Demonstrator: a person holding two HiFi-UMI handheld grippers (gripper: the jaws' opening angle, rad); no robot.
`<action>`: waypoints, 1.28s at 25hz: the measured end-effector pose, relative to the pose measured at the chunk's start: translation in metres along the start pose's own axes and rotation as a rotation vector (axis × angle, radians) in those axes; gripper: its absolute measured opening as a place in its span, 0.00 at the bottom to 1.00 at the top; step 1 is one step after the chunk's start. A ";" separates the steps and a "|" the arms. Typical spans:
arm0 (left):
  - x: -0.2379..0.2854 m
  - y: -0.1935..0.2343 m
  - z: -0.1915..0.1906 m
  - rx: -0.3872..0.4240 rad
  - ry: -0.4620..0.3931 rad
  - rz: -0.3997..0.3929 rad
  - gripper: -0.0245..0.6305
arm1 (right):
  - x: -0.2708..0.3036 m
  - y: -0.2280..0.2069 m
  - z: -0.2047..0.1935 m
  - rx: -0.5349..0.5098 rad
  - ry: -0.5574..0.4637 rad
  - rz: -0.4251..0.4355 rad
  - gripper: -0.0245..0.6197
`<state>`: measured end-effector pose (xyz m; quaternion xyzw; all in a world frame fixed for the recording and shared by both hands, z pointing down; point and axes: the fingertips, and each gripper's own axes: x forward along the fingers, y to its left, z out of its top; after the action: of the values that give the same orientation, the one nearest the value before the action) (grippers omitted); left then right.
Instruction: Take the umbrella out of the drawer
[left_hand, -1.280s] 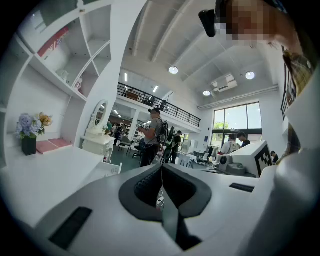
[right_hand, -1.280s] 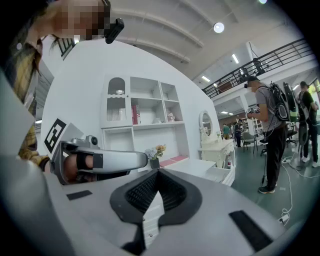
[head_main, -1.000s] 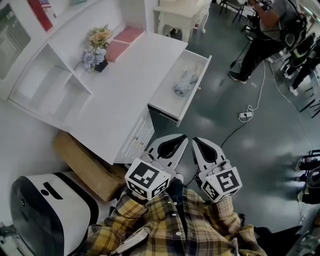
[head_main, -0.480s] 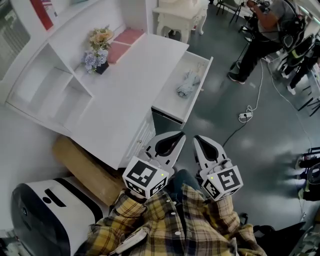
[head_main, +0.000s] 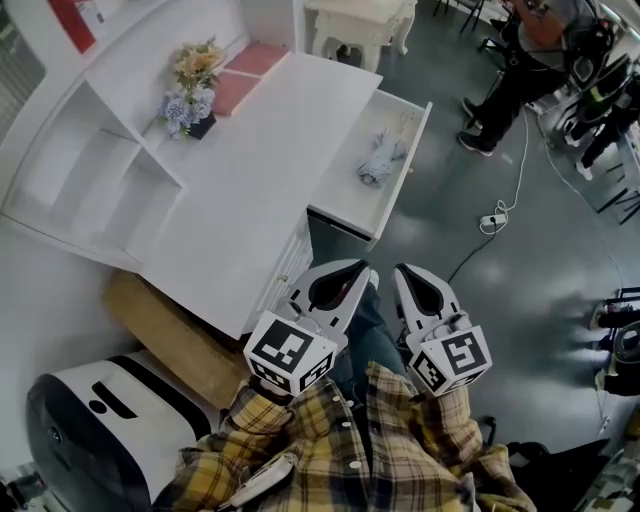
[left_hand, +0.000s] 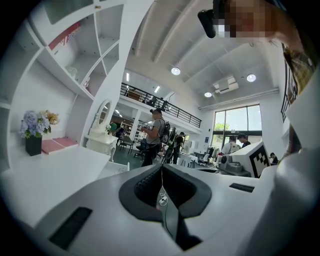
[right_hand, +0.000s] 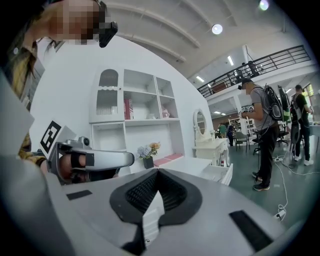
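1. The jaws of the left gripper (left_hand: 161, 168) are closed, with nothing held between them
2. The jaws of the right gripper (right_hand: 157, 171) are likewise closed and empty
3. The grey umbrella (head_main: 380, 158) is seen lying in the open drawer (head_main: 348, 196) of the white counter (head_main: 250, 180), well apart from both grippers

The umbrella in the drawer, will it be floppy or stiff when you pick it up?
The umbrella looks folded, its cloth crumpled and loose, so the outside will probably feel floppy. It takes up little of the open drawer, so it is likely light. Lying flat and rumpled, it probably won't roll much.
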<state>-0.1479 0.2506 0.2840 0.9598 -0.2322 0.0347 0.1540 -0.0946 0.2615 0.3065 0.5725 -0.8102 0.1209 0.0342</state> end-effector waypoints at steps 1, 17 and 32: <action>0.002 0.002 0.000 -0.001 0.001 0.001 0.07 | 0.002 -0.002 -0.001 0.002 0.002 0.001 0.06; 0.097 0.070 0.013 -0.016 0.042 0.031 0.07 | 0.085 -0.087 0.011 0.024 0.035 0.034 0.06; 0.239 0.153 0.064 -0.015 0.076 0.094 0.07 | 0.194 -0.209 0.055 0.032 0.064 0.124 0.06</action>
<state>-0.0052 -0.0027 0.2989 0.9446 -0.2711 0.0766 0.1684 0.0391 0.0038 0.3237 0.5174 -0.8406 0.1540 0.0435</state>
